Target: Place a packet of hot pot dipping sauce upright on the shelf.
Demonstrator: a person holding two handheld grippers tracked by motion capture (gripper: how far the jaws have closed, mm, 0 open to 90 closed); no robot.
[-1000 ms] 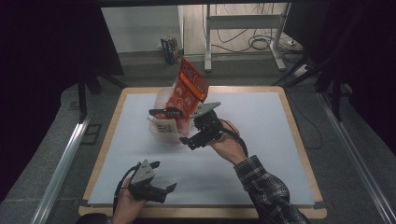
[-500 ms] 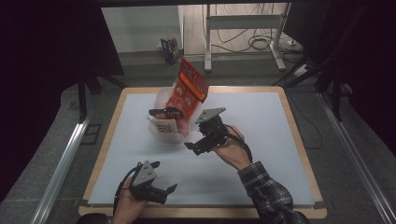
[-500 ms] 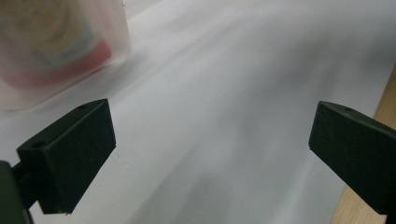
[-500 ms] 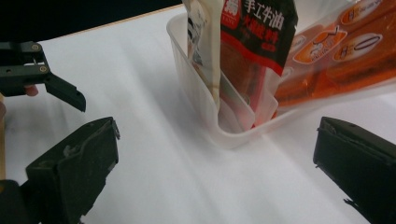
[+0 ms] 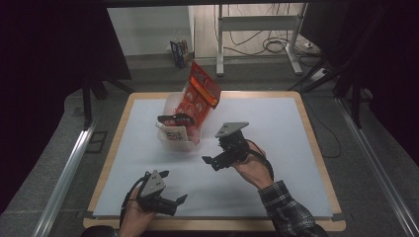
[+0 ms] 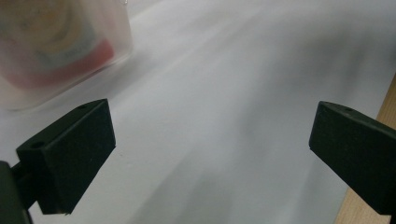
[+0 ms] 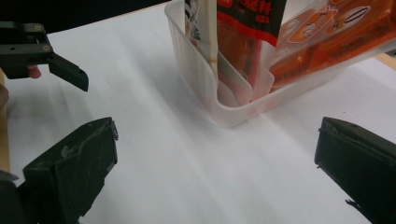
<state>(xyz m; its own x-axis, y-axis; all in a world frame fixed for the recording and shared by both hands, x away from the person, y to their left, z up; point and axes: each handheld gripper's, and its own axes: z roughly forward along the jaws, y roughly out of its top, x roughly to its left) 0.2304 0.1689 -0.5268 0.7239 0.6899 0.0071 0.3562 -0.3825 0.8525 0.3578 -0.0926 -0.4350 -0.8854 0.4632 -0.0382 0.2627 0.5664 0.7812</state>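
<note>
A translucent plastic bin (image 5: 168, 139) stands on the white table top left of centre and holds several snack packets. A tall red-orange packet (image 5: 200, 94) leans out of its far side, and a white packet with a black top (image 5: 174, 123) sits at its front. My right gripper (image 5: 211, 162) hovers just right of and nearer than the bin, open and with nothing in it. In the right gripper view the bin's corner (image 7: 224, 102) lies between and beyond the jaws. My left gripper (image 5: 174, 186) is open near the table's front edge. The bin (image 6: 56, 46) shows blurred at its upper left.
The white sheet (image 5: 276, 123) covers a wooden table top whose rim (image 5: 316, 148) shows all round. The right gripper view also catches the left gripper (image 7: 42, 56) at its upper left. Metal rails, a stand and cables lie on the floor beyond the table.
My right gripper has drawn back a little from the bin toward the person, still open. The left gripper has barely shifted near the front edge.
</note>
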